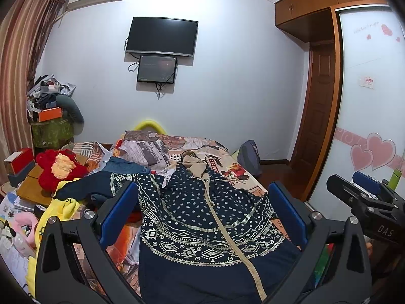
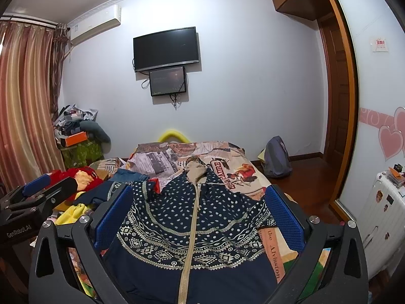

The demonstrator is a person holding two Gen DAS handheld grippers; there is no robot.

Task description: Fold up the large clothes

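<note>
On the bed with the picture-print cover (image 2: 227,152) lies a big dark blue zip-up hoodie with white dots, white diamond bands and a tan hood (image 2: 192,217). It is spread out flat, front side up, with the tan zipper (image 2: 189,240) running down its middle and the hood pointing to the far wall. One sleeve reaches out to the left, over a heap of yellow cloth (image 1: 63,207).

The left gripper with blue pads (image 1: 202,212) hangs over the lower part of the hoodie. Its jaws are wide apart and hold nothing. The right gripper with blue pads (image 2: 200,215) hangs over the hoodie too, just beside the left one. Its jaws are also wide apart and hold nothing.

A fluffy red and yellow soft toy (image 1: 60,169) sits on the left side, near folded blue jeans (image 1: 126,166). A black flat television (image 2: 165,48) hangs on the far wall, with a small dark screen (image 2: 167,81) just under it. A grey backpack (image 2: 277,157) rests on the floor to the right of the bed.
</note>
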